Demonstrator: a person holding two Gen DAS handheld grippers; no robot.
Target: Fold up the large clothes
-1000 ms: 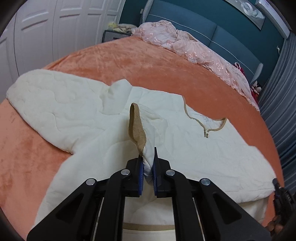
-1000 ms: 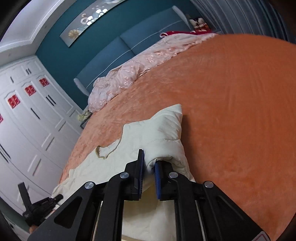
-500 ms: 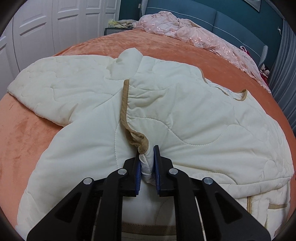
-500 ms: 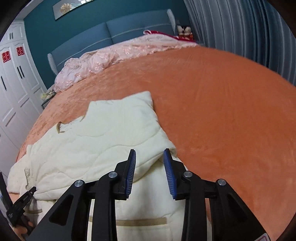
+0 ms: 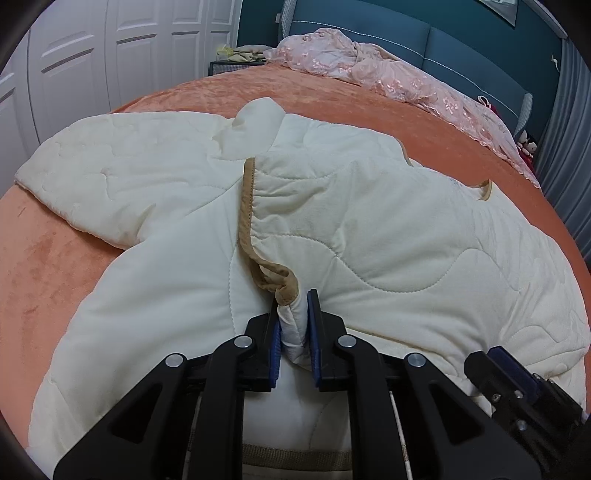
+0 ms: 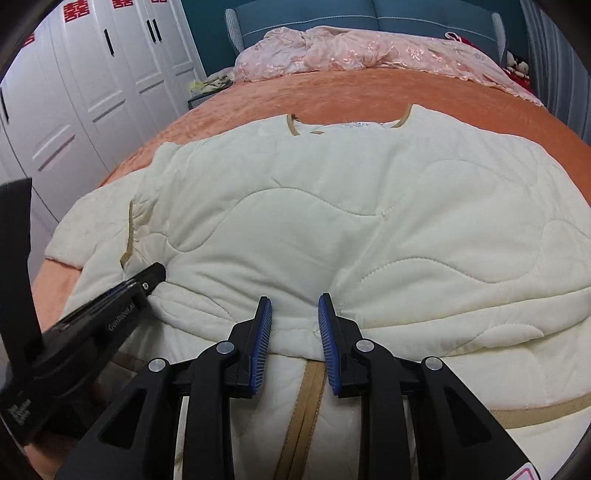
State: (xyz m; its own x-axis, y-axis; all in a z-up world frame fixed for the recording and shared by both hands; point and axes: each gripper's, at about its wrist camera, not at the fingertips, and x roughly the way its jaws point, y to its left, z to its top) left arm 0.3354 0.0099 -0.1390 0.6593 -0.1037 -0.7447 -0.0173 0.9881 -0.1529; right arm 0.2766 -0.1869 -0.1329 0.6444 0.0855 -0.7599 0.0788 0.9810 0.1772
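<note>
A cream quilted jacket (image 5: 388, 236) with tan trim lies spread on the orange bed, also in the right wrist view (image 6: 351, 221). Its right sleeve is folded across the body. My left gripper (image 5: 294, 295) is shut on a fold of the jacket at the tan-trimmed cuff, low on the garment. My right gripper (image 6: 294, 301) is open and empty, its fingers just above the jacket's near part. The left gripper also shows at the left of the right wrist view (image 6: 147, 277), and the right gripper at the lower right of the left wrist view (image 5: 517, 384).
The orange bedspread (image 5: 55, 266) surrounds the jacket. A pink lace blanket (image 6: 369, 51) lies bunched by the blue headboard (image 6: 424, 14). White wardrobe doors (image 6: 74, 92) stand on the left. Grey curtains (image 5: 569, 147) hang on the right.
My left gripper lowered the cuff onto the jacket, still holding it. My right gripper let go of the sleeve, opened, and moved left over the jacket's near part.
</note>
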